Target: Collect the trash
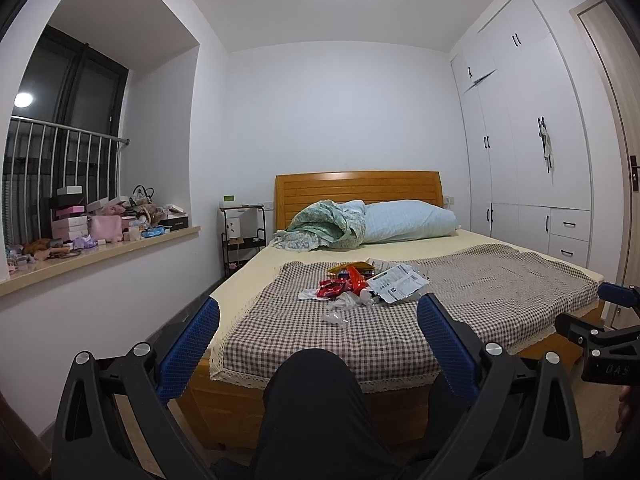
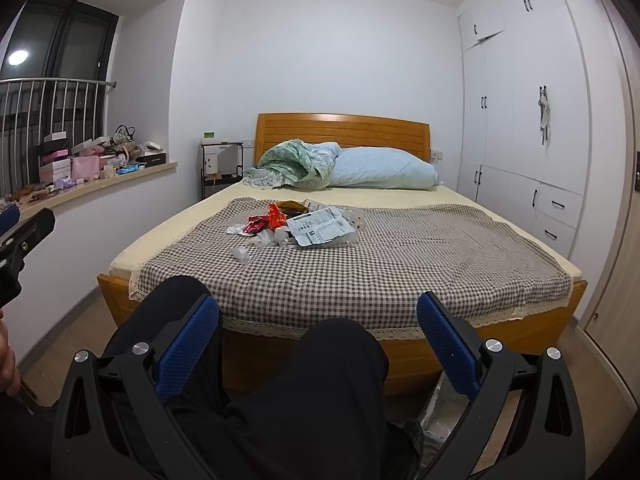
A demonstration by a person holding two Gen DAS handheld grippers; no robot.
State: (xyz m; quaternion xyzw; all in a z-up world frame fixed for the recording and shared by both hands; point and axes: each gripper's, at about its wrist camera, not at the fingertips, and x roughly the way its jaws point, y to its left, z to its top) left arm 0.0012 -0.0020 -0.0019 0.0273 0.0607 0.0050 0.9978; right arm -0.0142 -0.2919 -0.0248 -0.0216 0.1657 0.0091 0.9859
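Bed (image 2: 400,256), trash pile (image 2: 296,224), knees (image 2: 320,360) before claws

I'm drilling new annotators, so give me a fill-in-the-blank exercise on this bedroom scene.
1. The pile of wrappers lies on the ____ cloth spread over the bed.
2. Both the left tongs and the right tongs are ____, holding nothing.
3. The headboard is made of ____.
4. The wardrobe stands on the ____ side of the room.

Missing words: checked; open; wood; right
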